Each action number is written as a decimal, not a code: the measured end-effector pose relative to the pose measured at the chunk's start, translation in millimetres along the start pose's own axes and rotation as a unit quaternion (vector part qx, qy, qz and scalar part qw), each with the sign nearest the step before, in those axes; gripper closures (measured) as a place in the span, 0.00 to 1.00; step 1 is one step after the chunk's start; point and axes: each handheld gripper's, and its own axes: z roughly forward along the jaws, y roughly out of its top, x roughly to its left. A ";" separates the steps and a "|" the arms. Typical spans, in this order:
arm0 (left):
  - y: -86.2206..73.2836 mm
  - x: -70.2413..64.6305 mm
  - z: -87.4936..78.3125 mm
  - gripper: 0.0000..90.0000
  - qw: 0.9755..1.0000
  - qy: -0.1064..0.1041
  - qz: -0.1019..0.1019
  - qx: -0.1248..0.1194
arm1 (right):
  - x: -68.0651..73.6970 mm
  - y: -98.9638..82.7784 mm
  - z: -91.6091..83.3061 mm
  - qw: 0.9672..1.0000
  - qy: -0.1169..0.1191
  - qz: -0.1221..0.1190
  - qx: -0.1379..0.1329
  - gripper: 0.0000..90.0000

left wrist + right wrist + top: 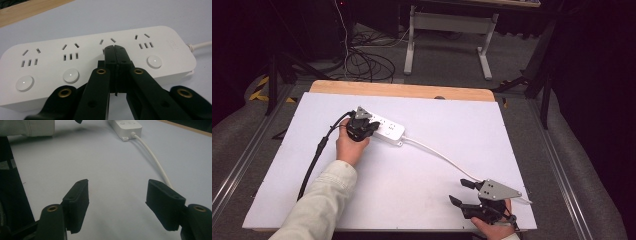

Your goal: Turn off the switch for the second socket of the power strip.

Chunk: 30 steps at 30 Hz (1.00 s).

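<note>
Left tool (362, 131), seen from the high view, sits with its jaws closed together on the white power strip (384, 129), holding nothing; the strip lies at about ten o'clock on the worktop (412, 170), its long axis running from ten toward four o'clock. Right tool (464, 192) rests near five o'clock, jaws spread wide and empty, well apart from the strip, so the left hand (349, 147) is the nearer one. One white cord (437, 155) trails from the strip toward the right tool.

From the left gripper view, the closed tips (115, 53) press down on the strip's face at the third socket group, hiding its button; four socket groups and three round buttons (71, 75) can be counted.

From the right gripper view, the open jaws frame bare worktop, with the cord running up to the strip (126, 126) at twelve o'clock.
</note>
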 end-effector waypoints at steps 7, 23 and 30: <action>0.9 -4.4 -0.1 1.00 1.000 0.012 0.004 0.006 | 0.1 -0.2 0.8 1.000 0.001 0.000 0.002 0.39; 1.9 -4.6 1.3 1.00 1.000 0.020 -0.010 0.006 | 0.6 -0.2 1.2 1.000 0.001 0.000 0.003 0.39; 2.4 -7.0 1.6 1.00 1.000 0.028 -0.006 0.009 | 0.7 -0.3 1.4 1.000 0.002 0.000 0.004 0.39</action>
